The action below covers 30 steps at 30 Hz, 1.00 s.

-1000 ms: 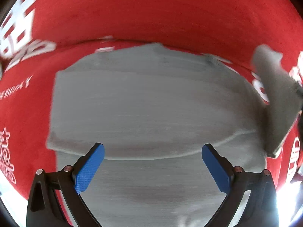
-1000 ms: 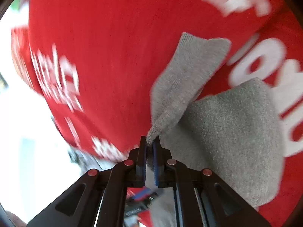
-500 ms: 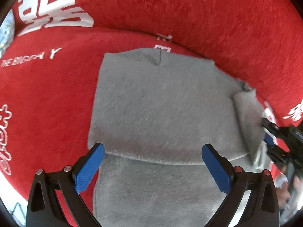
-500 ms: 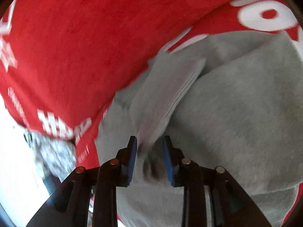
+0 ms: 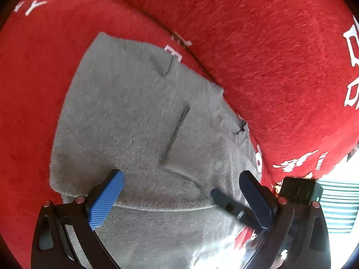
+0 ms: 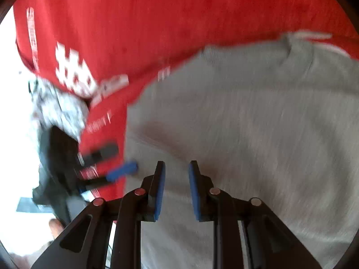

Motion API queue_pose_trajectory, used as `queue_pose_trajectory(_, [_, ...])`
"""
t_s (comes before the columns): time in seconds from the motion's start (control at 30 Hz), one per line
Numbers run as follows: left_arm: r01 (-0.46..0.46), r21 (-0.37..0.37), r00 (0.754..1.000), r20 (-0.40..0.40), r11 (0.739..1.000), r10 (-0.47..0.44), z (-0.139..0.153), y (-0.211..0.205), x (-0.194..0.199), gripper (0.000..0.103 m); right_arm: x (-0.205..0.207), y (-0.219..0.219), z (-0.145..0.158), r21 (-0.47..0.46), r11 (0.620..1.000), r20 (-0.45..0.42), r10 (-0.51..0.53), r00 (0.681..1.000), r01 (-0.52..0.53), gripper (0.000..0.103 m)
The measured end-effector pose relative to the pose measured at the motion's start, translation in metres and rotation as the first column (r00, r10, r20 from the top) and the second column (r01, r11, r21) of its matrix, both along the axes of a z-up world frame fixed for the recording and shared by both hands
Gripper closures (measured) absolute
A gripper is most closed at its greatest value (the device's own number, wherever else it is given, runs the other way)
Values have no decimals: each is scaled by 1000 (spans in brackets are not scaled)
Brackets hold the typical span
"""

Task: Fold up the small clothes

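Grey knit, a small sweater (image 5: 143, 121), now lies flat on the red printed cover (image 5: 280, 56) in front of both your grippers, and the sleeve (image 5: 226, 134) that your right gripper (image 6: 176, 190) was pinching a second ago has been let go. Half a second back the jaws had already parted around it; now they stand a little apart with nothing between them, hovering just over the cloth near its left edge. The sleeve rests folded in across the body, on the side nearest the cushion back. By my reading that fold is done, and the next one, likely bringing the lower part up, is yours to set up.

Your left gripper (image 5: 179, 199) is spread wide over the near half of the sweater, holding nothing, and it has swung round since the earlier frames, so the garment now runs off diagonally ahead of it.

From the left wrist you get a sharp look at the folded edges: a crease line mid-body, the laid sleeve, and the tip of one finger of your right gripper just ahead of the left one's right finger. From the right wrist, blurred by motion, you see instead the left gripper's fingers (image 6: 123, 170) off to its left over the red cover beside the sweater's edge, and a crumpled patterned cloth (image 6: 58, 107) further out
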<state>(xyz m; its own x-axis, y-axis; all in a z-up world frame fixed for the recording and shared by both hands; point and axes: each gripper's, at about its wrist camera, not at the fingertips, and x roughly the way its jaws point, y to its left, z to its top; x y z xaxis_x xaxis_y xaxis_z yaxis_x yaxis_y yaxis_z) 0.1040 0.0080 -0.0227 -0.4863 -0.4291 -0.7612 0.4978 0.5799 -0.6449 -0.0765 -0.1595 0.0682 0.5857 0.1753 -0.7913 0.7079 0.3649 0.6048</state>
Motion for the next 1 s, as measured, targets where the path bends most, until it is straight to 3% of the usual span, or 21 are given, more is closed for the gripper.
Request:
queue_pose_trajectory(0.17, [46,22,998,47,999,-47,1,-10,-11,0,-48,20,-5,63,996,-12,-62,998,63,76])
queue_pose_trajectory(0.3, [78,45,994,77,996,-81,2,-26,-22,0,-126,21,-4,123,961,-33,-245,969,247,63])
queue_pose_trajectory(0.43, [132,48,988,74,990,-135,5,-44,-39,0,-200,19,-3,179,872,-31,-458,889,456,61])
queue_pose_trajectory(0.6, [166,112,978,109,980,-178,-2,-68,-61,0,-253,15,-5,222,748,-1,-641,768,625,56])
queue_pose_trajectory(0.63, [154,114,979,117,981,-167,-2,-70,-62,11,-258,15,-6,233,727,6,-665,747,645,54])
queue_pose_trajectory(0.67, [140,100,981,118,985,-151,0,-71,-61,27,-263,16,-7,242,709,11,-684,729,662,53])
queue_pose_trajectory(0.7, [138,80,985,92,987,-145,2,-72,-61,73,-265,16,-8,251,686,18,-708,706,682,52])
queue_pose_trajectory(0.73, [139,72,988,60,988,-143,1,-73,-58,95,-269,17,-10,259,663,22,-731,682,702,51])
queue_pose_trajectory(0.8, [127,45,988,78,991,-131,8,-71,-55,95,-267,16,-9,250,634,17,-759,651,732,52])
queue_pose_trajectory(0.83, [132,35,986,99,991,-135,13,-69,-54,95,-266,14,-7,229,636,13,-759,651,737,68])
queue_pose_trajectory(0.9, [146,15,980,137,989,-147,22,-61,-55,95,-264,5,6,148,680,7,-727,686,719,95])
queue_pose_trajectory(1.0, [167,34,976,139,985,-170,16,-42,-58,95,-260,-10,25,-8,783,-12,-622,783,622,95])
